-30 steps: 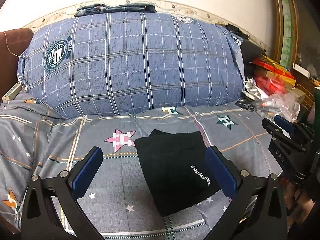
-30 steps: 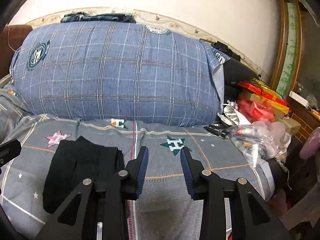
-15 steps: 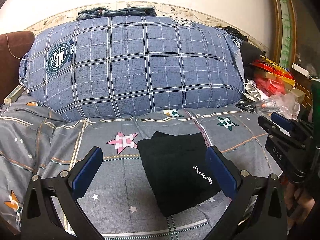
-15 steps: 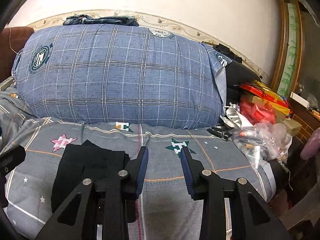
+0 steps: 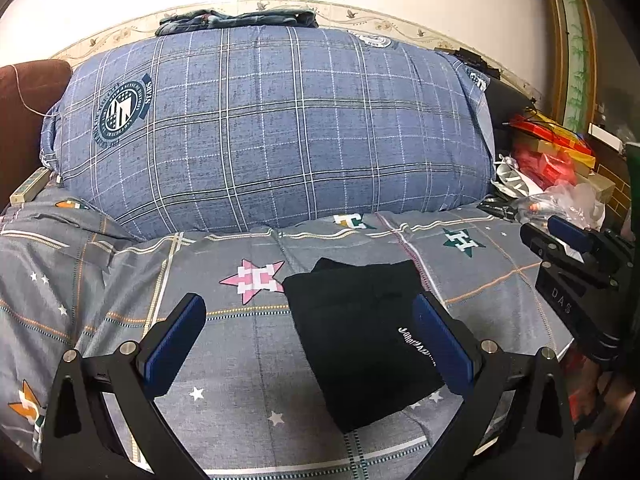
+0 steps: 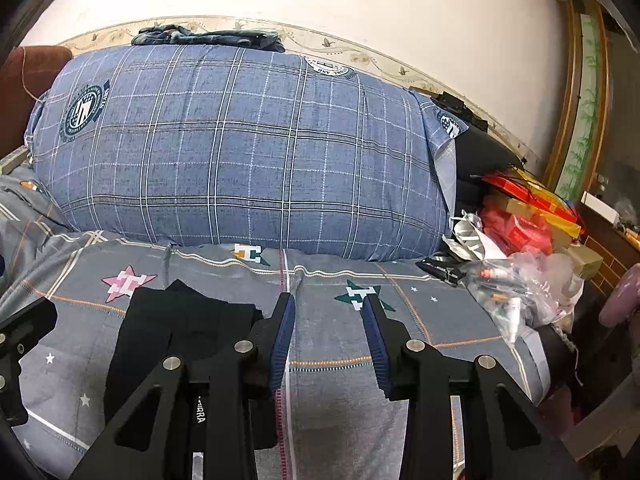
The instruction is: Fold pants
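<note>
The black pants (image 5: 360, 336) lie folded into a compact rectangle on the grey star-print bed sheet (image 5: 240, 360), white lettering showing near their right edge. My left gripper (image 5: 308, 340) is open wide and empty, held back above the sheet, its right finger in front of the pants' right edge. My right gripper (image 6: 328, 340) is open and empty, to the right of the pants (image 6: 176, 332). The right gripper also shows at the right edge of the left wrist view (image 5: 568, 248).
A large blue plaid pillow (image 5: 272, 132) fills the back of the bed, with folded denim (image 5: 236, 20) on top. Plastic bags, red boxes and small items (image 6: 520, 248) pile at the right. A brown cushion (image 5: 24, 120) stands at far left.
Both grippers have drawn slightly back and up from the bed; the pants appear a little farther away. The pants themselves have not moved. Jaw openings are unchanged.
</note>
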A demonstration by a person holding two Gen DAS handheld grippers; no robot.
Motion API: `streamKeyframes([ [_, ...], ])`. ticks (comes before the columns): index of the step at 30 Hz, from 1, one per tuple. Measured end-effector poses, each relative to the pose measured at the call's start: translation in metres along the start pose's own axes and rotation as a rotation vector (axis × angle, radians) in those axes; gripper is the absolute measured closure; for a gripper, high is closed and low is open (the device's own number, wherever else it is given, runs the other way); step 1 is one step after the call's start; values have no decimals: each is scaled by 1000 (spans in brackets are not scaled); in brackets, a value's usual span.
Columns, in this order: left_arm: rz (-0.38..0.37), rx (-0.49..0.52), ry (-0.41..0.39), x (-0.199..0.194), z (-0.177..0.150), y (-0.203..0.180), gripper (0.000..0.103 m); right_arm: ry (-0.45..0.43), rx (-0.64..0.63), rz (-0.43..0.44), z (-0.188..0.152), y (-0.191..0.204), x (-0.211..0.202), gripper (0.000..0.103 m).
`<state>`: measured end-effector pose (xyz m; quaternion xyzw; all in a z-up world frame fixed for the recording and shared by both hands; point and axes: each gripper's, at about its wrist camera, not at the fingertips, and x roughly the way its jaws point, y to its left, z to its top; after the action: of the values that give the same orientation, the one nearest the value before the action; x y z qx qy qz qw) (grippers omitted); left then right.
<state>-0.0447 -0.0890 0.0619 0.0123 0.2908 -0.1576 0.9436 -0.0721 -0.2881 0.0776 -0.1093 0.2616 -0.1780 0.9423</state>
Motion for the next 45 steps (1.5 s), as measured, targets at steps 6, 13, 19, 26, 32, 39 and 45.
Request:
streamKeyframes([
  [6, 33, -8, 19, 5, -6, 15, 0, 17, -23, 6, 2, 6, 6, 66],
  [13, 55, -35, 71, 16, -18, 35, 0, 53, -22, 49, -2, 0, 18, 65],
  [19, 61, -16, 98, 23, -33, 42, 0, 112, 126, 212, -18, -36, 44, 58],
  [26, 69, 4, 152, 39, -54, 46, 0, 171, 206, 354, -48, -26, 67, 49],
  [32, 96, 7, 147, 39, -57, 54, 0, 197, 142, 337, -57, 3, 77, 49],
  [39, 107, 23, 152, 43, -57, 53, 0, 180, 86, 276, -52, 16, 74, 46],
  [45, 109, 31, 142, 44, -54, 53, 0, 150, 78, 219, -46, 19, 73, 46],
])
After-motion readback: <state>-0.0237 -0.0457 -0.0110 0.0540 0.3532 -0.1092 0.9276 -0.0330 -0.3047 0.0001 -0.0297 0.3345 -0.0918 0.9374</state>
